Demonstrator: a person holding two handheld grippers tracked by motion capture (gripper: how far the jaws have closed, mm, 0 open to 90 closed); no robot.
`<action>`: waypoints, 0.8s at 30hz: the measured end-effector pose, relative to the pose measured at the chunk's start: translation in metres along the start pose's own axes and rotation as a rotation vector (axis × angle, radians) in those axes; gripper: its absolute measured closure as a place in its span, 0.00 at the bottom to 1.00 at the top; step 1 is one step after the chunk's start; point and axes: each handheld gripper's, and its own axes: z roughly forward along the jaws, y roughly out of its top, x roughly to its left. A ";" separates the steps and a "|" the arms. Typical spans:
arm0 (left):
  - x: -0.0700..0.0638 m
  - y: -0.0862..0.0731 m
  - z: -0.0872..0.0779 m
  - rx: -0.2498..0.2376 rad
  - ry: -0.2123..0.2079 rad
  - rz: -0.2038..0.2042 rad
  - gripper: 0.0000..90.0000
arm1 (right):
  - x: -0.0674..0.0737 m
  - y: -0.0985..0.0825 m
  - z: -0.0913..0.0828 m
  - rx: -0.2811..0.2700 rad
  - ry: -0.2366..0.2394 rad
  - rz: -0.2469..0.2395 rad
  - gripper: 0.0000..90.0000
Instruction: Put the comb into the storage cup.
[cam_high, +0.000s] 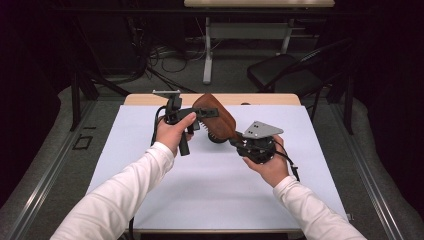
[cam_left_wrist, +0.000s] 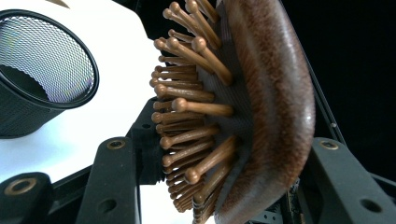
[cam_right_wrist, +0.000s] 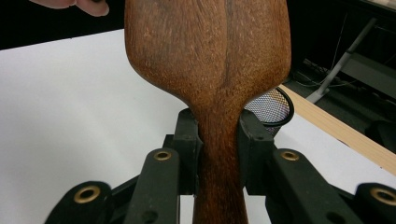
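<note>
Held above the table's (cam_high: 150, 200) centre, the wooden hairbrush (cam_high: 216, 117) slants from upper left to lower right. The right gripper (cam_high: 239, 137) clamps its handle; the left gripper (cam_high: 200, 114) pinches the head across bristles and back.

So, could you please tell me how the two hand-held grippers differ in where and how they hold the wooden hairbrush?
The left hand-held gripper clamps the wooden hairbrush at its head, one jaw against the bristle pins, the other on the rounded back; the right hand-held gripper clamps the narrow handle neck on bare wood. In the high view the left one reaches in from the left, the right one from lower right. Both are shut on the brush, held above the white table.
</note>
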 end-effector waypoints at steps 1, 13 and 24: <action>0.000 0.000 0.000 -0.001 -0.001 -0.003 0.55 | 0.000 0.000 0.000 0.000 0.000 0.001 0.80; 0.003 0.002 0.000 0.009 -0.010 -0.032 0.56 | -0.001 0.000 0.000 -0.006 0.012 0.017 0.79; 0.006 0.005 -0.001 0.006 -0.011 -0.052 0.56 | -0.004 0.000 0.000 -0.013 0.021 0.041 0.70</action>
